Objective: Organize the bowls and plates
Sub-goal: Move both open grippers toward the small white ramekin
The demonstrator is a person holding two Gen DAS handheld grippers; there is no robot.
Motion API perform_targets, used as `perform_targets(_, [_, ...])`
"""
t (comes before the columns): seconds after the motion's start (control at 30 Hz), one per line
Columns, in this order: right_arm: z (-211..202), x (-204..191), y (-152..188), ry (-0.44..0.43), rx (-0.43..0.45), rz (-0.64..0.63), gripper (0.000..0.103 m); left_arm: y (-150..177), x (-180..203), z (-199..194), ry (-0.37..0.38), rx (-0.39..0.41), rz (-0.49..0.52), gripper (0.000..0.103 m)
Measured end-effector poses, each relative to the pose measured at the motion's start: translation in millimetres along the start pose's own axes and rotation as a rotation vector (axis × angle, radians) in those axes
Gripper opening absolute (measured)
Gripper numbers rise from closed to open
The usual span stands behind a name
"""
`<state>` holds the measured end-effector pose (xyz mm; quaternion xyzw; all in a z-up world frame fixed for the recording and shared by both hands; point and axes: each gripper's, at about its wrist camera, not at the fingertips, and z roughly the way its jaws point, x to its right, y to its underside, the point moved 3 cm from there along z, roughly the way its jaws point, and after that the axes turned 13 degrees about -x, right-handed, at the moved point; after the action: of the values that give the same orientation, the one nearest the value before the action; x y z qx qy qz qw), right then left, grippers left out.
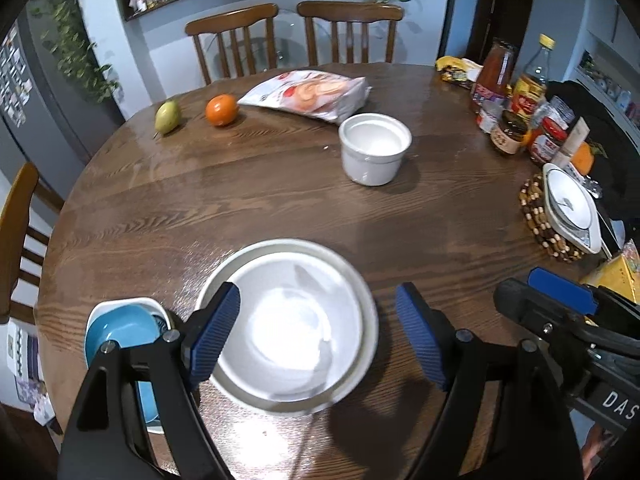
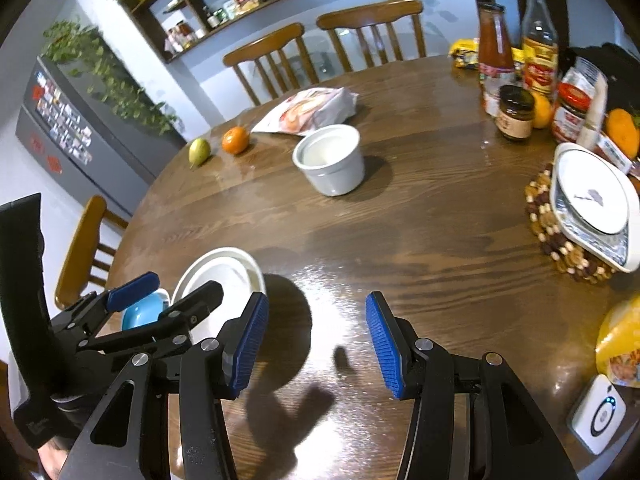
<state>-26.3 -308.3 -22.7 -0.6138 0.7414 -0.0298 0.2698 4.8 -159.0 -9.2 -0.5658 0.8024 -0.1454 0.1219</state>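
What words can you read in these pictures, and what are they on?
"DAS": white letters on the right gripper's black body, cut off at the picture's edge.
Bottle and jar labels: too blurred to read.
Snack bag print: too blurred.
Fridge papers: too small.

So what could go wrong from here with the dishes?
1. The white bowl sits in a plate between the open left gripper fingers; a careless move may knock the stack.
2. The blue bowl stack stands near the table edge and may be pushed off.
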Motion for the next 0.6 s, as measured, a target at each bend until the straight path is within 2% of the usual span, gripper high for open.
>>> perform_targets(0.23, [-24,19,-4,0.018,0.059,0.034,0.052,-17,22,-22,-0.016,0.071,0.059,0.08])
perform_targets(0.6, [-70,25,-35,0.026,0.176,0.017,0.052,-57,39,-71,-0.044,0.201,0.124,0.08])
